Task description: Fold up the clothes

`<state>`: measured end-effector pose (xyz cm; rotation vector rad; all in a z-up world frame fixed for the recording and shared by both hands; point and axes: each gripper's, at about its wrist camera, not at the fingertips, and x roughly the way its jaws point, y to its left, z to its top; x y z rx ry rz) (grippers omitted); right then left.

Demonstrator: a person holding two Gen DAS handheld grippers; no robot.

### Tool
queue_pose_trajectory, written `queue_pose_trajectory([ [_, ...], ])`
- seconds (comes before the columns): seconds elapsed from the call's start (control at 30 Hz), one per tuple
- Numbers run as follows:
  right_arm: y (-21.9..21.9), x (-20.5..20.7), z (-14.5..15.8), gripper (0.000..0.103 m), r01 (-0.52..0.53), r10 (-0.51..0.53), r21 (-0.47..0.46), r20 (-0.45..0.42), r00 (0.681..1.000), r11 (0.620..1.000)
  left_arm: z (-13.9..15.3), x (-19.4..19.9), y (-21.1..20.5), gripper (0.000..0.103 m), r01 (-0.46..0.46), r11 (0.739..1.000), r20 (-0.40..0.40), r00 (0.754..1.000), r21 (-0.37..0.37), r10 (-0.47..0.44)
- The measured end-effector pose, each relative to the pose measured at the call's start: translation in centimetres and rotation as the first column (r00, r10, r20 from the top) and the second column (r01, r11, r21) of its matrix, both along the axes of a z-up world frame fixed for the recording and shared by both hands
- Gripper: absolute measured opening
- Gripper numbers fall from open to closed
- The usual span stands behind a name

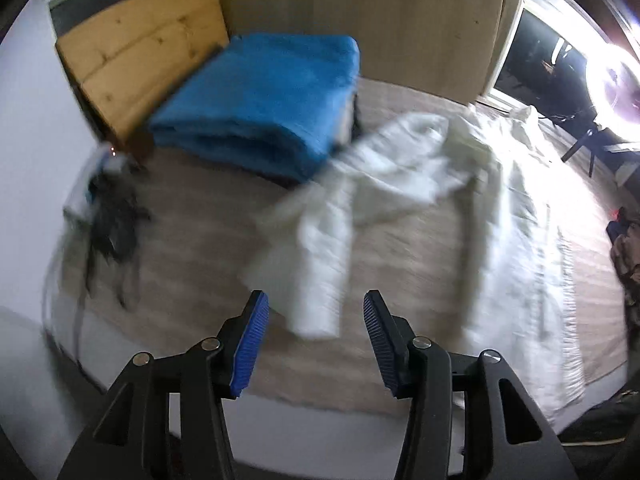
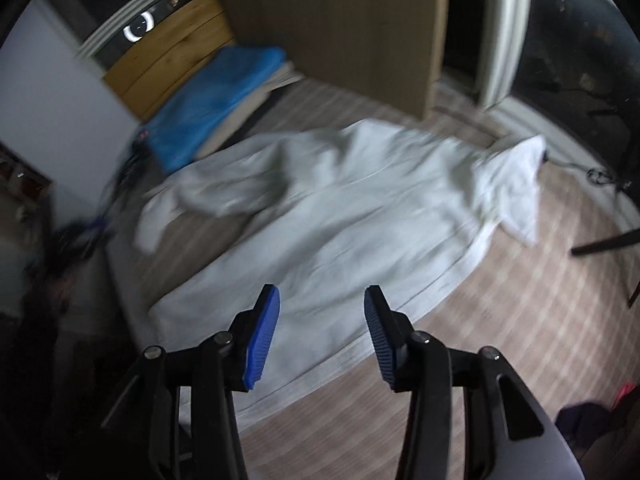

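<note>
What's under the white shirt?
The white shirt lies spread on the striped bed cover. Anything else beneath it is hidden.

Right gripper [image 2: 322, 300]: jaws apart, nothing between them, held above the near hem of a white garment [image 2: 340, 216]. Garment lies spread and rumpled on a striped bed [image 2: 540, 300], one sleeve [image 2: 160, 216] trailing left. Folded blue blanket [image 2: 208, 104] lies beyond, against a wooden headboard [image 2: 168, 60]. Picture blurred.
</note>
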<state>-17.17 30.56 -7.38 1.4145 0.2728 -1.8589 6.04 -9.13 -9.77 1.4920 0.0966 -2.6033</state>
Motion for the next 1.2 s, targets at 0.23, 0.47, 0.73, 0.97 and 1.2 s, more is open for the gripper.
queue_pose_trajectory([
  [0.23,-5.6,8.6,-2.2,0.044,0.060,-0.060,0.001,0.118,0.991,0.998,-5.6,-5.6,-1.5,0.048,0.319,0.943,0.103,0.945,-0.093,-0.310],
  [0.47,-11.6,14.1,-6.2,0.044,0.181,-0.171,-0.025,0.227,0.959,0.983,-6.5,-8.3,-1.5,0.001,0.488,0.872,0.083,0.868,0.029,-0.489],
  [0.73,-17.6,14.7,-5.0,0.044,0.239,-0.232,-0.041,0.131,0.964,0.970,2.3,-6.5,-1.5,0.001,0.581,0.813,-0.068,0.810,-0.035,-0.582],
  [0.97,-24.4,12.0,-0.5,0.049,0.081,-0.076,0.051,-0.081,0.994,0.995,0.5,-2.3,3.2,0.021,0.696,0.714,-0.050,0.718,0.074,-0.695],
  [1.2,-29.7,11.6,-3.8,0.049,-0.064,0.069,0.126,-0.037,0.997,0.990,-4.1,2.1,1.5,0.027,0.557,0.798,0.008,0.819,0.230,-0.574],
])
